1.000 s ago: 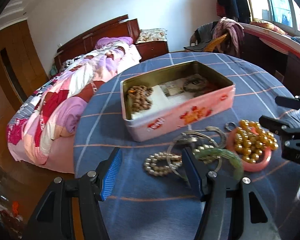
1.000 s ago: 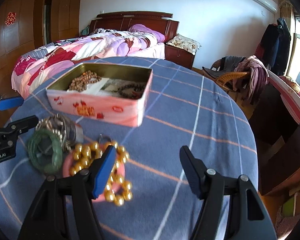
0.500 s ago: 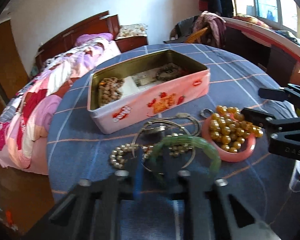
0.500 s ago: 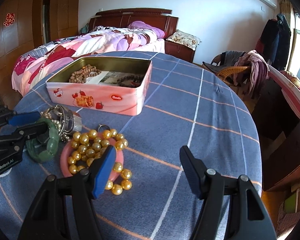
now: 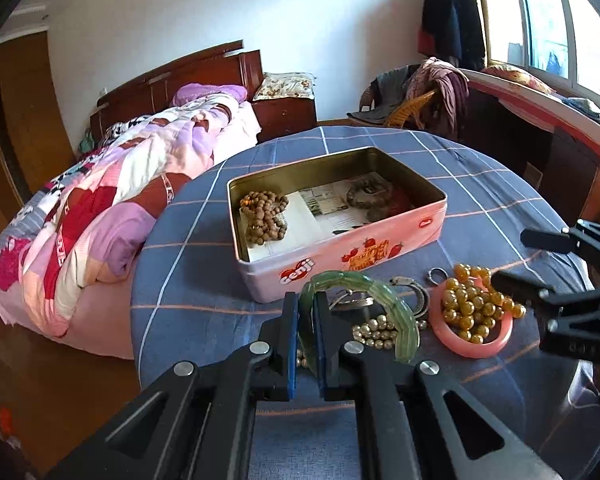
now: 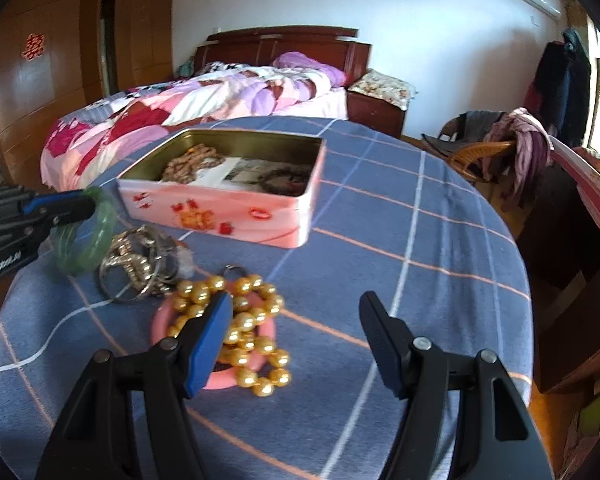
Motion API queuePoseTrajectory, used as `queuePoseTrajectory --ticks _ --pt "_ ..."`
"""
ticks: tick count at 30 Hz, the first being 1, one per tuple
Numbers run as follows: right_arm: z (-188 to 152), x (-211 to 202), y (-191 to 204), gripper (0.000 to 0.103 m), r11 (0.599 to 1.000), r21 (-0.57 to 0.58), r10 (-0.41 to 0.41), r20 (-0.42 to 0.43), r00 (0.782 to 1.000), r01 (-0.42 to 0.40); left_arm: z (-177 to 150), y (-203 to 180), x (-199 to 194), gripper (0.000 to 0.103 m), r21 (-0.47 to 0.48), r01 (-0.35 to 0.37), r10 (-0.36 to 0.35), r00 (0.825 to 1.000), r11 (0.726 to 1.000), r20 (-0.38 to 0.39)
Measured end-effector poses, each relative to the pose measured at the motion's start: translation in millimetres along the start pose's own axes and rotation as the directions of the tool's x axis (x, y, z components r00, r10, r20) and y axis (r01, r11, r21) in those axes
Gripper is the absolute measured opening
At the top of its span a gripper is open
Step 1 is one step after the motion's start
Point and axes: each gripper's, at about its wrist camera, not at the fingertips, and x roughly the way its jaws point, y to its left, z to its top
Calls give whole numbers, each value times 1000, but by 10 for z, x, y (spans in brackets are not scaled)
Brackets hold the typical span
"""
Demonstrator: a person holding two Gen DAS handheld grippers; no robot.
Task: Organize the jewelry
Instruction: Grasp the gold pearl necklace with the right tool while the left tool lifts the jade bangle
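Jewelry is the job here, and most of it lies on the big round table [image 5: 480, 184] with the blue checked cloth, while some is already in the pink tin [image 5: 340, 256] that sits open in the middle. Going from big to small: one table, one tin, then the loose pieces in front of the tin. A second ago the left gripper [image 5: 305, 344] was wide open over the pile, and now its two blue pads are squeezed tight on the green bangle [image 5: 384, 292], which is lifted up off the cloth and tilted. That means the grab worked, and I think the next thing is to carry the bangle toward 12 o'clock and drop it in the tin. The right gripper [image 6: 296, 336] is wide open with nothing in it, and it hangs low above the pink bangle [image 6: 168, 320] at about 3 o'clock from the green one. Counting the loose things: one green bangle, one pink bangle, one string of gold beads [image 6: 240, 320] heaped on the pink one, one bunch of silver chains and hoops [image 6: 140, 264], and one small ring [image 5: 436, 275]. Inside the tin I count two things, a brown bead string [image 5: 264, 212] at the 9 o'clock end and a dark bracelet [image 5: 370, 196] at the 3 o'clock end, both on paper.
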Motion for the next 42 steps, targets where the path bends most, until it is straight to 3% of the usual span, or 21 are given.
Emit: queuePoseTrajectory --ticks 4,6,8,11,16,42 --pt "-45 62 142 58 998 -50 37 -29 999 -39 -34 -24 57 6 6 12 -12 1000 1000 -18" --pt "-84 133 178 39 996 -62 63 -69 996 -68 -40 -34 66 6 11 16 -16 1000 1000 -21" --pt "-95 141 185 37 995 -66 71 -76 995 -76 -40 -24 66 6 9 16 -16 1000 1000 -20" --pt "-87 92 171 23 995 -66 74 -57 996 -78 -36 6 65 6 0 12 -12 1000 1000 -17" --pt "-75 33 149 13 994 -63 84 -33 996 -86 -27 26 53 6 -4 13 -13 1000 1000 -12" --pt "275 -291 101 13 994 -41 110 123 986 -106 192 202 -101 6 -35 25 -24 999 999 49"
